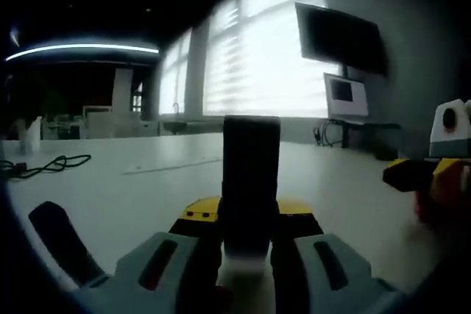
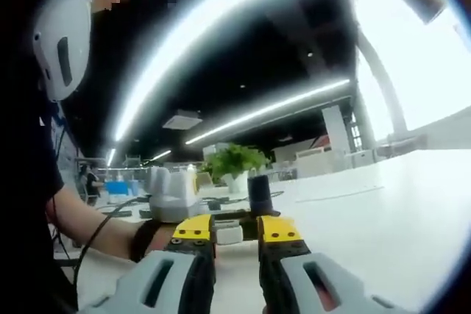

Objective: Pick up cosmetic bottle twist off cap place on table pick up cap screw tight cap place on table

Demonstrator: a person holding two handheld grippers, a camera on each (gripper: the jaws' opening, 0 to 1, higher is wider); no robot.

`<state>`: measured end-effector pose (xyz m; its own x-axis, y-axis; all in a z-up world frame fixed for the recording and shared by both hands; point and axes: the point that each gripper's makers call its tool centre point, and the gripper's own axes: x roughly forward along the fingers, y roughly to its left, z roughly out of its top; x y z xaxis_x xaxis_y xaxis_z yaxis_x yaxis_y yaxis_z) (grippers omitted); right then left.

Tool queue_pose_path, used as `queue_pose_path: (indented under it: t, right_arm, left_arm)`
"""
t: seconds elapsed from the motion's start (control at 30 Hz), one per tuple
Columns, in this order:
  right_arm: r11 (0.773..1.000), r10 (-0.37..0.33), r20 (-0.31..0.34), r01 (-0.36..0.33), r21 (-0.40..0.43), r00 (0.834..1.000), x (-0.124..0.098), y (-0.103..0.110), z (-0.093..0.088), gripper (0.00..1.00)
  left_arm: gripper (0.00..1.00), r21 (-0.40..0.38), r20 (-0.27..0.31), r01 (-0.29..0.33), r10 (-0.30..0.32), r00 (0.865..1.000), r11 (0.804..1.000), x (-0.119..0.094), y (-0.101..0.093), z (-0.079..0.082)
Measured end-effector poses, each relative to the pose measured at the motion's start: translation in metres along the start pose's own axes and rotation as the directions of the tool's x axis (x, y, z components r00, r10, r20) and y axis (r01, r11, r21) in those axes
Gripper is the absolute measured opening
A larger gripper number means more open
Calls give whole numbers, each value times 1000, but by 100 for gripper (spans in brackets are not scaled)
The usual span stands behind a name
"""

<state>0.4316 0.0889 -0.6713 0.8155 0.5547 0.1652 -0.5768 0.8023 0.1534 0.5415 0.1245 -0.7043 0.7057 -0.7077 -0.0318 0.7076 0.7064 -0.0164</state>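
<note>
left claw [image 1: 249, 237] clamps dark bottle [image 1: 250, 174], base hidden; cap unclear

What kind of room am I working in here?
Probably an open office or lab: a long white table, a wall-mounted screen beside blinded windows, strip ceiling lights and a potted plant.

White table [image 1: 110, 196], bare mid. Black cable [image 1: 44, 167] coiled nr its far left edge. Wall monitor [image 1: 340, 38] above small white screen [image 1: 346, 98], past far right edge. Blinds on windows [image 1: 257, 49]. Green plant [image 2: 234, 161] at table's far end, ceiling light strips [image 2: 272, 109].
</note>
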Motion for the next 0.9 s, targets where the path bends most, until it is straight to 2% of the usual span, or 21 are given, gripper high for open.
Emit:
queue_pose_path:
  t: [0.3, 0.37, 0.57, 0.67, 0.77, 0.9]
  right_arm:
    - [1000, -1, -4, 1, -18, 1000, -1, -1, -1, 16]
    - [1000, -4, -4, 4, -18, 1000, -1, -1, -1, 16]
    - [1000, -13, -4, 13, -18, 1000, -1, -3, -2, 15]
    - [1000, -16, -10, 16, -26, 1000, -1, -4, -3, 15]
    - [999, -19, -15, 19, -32, 1000, 0, -3, -4, 15]
    - [999, -23, -16, 22, -34, 1000, 1, -2, -3, 15]
  left_arm:
    - [14, 3, 8, 52, -52, 999, 999, -25, -5, 0]
    - [14, 11, 8, 90, -90, 996, 996, -29, -10, 0]
    - [14, 10, 27, 141, -141, 990, 990, -46, -16, 6]
    - [14, -9, 43, 182, -182, 982, 983, -59, -20, 12]
    - [14, -41, 66, 240, -237, 969, 970, -77, -28, 18]
    - [14, 5, 80, 283, -282, 956, 959, -95, -41, 23]
